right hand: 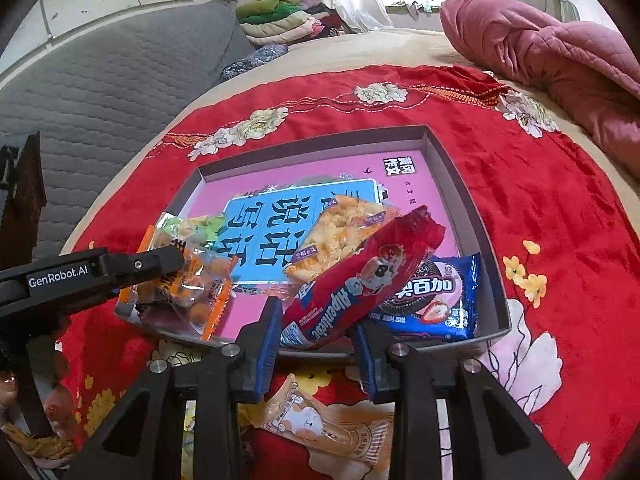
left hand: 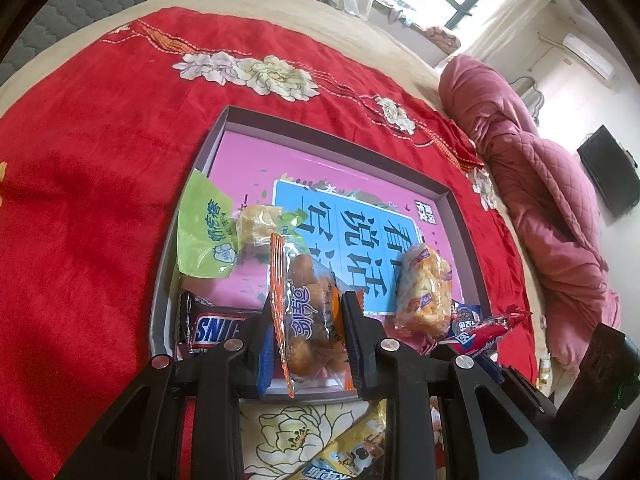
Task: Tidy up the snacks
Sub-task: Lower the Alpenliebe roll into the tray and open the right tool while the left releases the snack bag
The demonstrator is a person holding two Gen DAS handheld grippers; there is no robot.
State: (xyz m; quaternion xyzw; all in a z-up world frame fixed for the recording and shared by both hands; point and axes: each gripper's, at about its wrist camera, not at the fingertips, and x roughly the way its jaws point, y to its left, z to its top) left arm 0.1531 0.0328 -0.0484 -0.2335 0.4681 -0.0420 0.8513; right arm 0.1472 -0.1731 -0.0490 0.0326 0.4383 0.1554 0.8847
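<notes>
While both jaws grip, orange packet sits left, red Alpenliebe pack right.

One box, eight snack packets, two tools.

You're over a plush, velvety red blanket and a matt cardboard box. Snack wrappers are glossy plastic film: clear orange-edged pack, red Alpenliebe pack.

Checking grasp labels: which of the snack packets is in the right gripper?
The red Alpenliebe packet, between the right gripper pads. The orange-edged packet is in the left gripper; others lie in the box.
</notes>
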